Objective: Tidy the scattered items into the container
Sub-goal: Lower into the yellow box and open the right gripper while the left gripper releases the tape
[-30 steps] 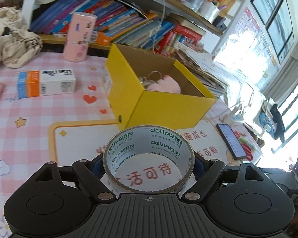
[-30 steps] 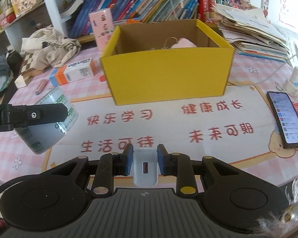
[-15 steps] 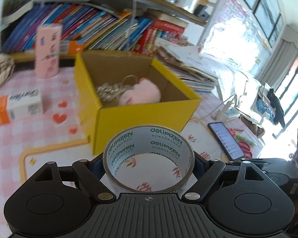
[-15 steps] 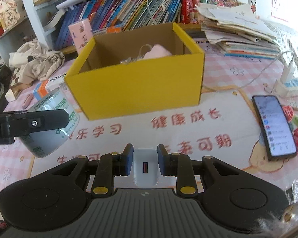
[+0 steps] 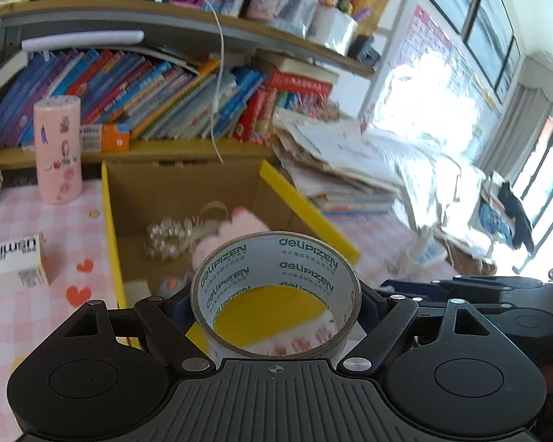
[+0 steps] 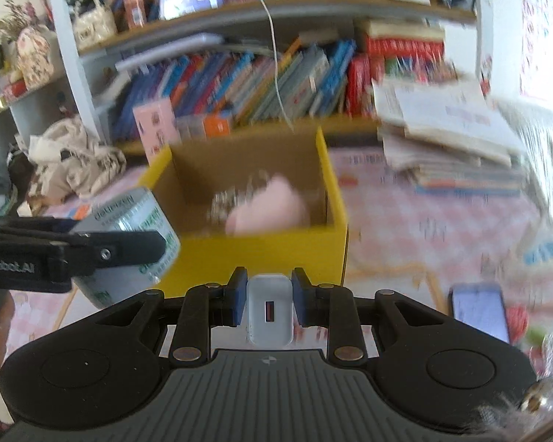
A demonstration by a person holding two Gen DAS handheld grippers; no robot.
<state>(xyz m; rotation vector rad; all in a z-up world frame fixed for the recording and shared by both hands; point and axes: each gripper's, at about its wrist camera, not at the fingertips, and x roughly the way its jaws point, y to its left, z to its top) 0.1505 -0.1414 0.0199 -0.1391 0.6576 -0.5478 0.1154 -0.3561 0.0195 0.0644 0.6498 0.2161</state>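
Observation:
My left gripper (image 5: pixel 274 296) is shut on a roll of clear tape (image 5: pixel 276 258) printed with green letters, held just above the near wall of the yellow cardboard box (image 5: pixel 306 210). Inside the box lie a pink plush thing (image 5: pixel 239 226), a silvery keyring (image 5: pixel 177 232) and some small items. My right gripper (image 6: pixel 269 296) is shut on a white USB charger (image 6: pixel 269 309), close in front of the yellow box (image 6: pixel 261 252). In the right wrist view the left gripper (image 6: pixel 92 254) with the tape roll (image 6: pixel 143 217) shows at the left, beside the box's near corner.
A white and orange carton (image 5: pixel 11 269) and a pink canister (image 5: pixel 57 151) stand left of the box on the pink checked tablecloth. Shelves of books (image 5: pixel 158 99) run behind. A paper stack (image 5: pixel 335 162) lies at the right, and a phone (image 6: pixel 479 309) lies right of the box.
Both grippers have moved forward and up toward the box, which now looks nearer and shows its inside. The tape roll and the charger stay gripped.

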